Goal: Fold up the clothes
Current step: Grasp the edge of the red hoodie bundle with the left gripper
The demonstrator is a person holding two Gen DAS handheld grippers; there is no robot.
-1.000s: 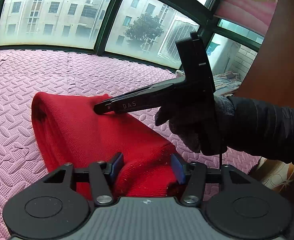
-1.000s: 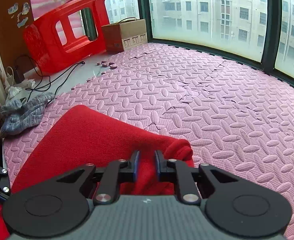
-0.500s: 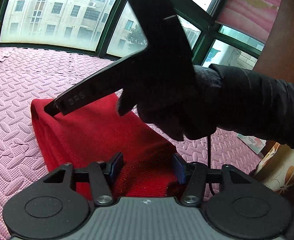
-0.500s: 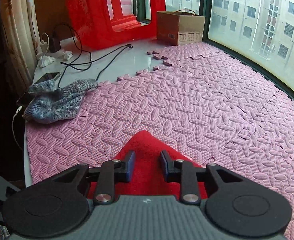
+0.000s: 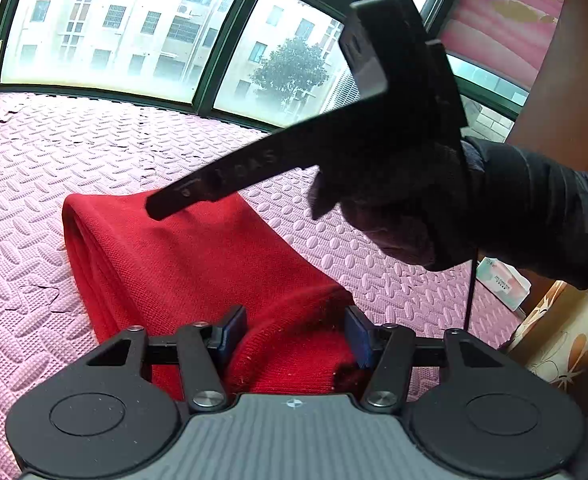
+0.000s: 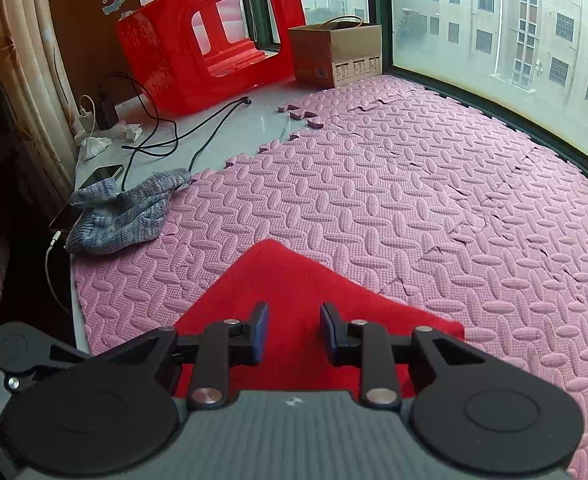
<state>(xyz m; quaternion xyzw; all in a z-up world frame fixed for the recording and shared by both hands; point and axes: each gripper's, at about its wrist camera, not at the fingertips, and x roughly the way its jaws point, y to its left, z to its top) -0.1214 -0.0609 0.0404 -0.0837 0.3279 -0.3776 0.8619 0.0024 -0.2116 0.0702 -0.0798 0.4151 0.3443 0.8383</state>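
Observation:
A folded red knit garment (image 5: 198, 264) lies on the pink foam mat (image 5: 34, 168). My left gripper (image 5: 295, 330) is open, its jaws wide on either side of a raised bunch of the red fabric at the near end. My right gripper (image 6: 294, 334) is open and empty, held above a corner of the red garment (image 6: 278, 280). In the left wrist view the right gripper (image 5: 154, 210) shows from the side, lifted over the garment's far end, held by a gloved hand (image 5: 393, 216).
A grey-blue knit item (image 6: 126, 210) lies at the mat's left edge beside a phone (image 6: 102, 174) and cables (image 6: 182, 128). A red plastic stool (image 6: 210, 40) and a cardboard box (image 6: 333, 54) stand by the window. Windows bound the far side of the mat.
My right gripper has opened, let go of the red garment and lifted off it, turning toward the stool side. My left gripper has stayed open around the bunched fabric.

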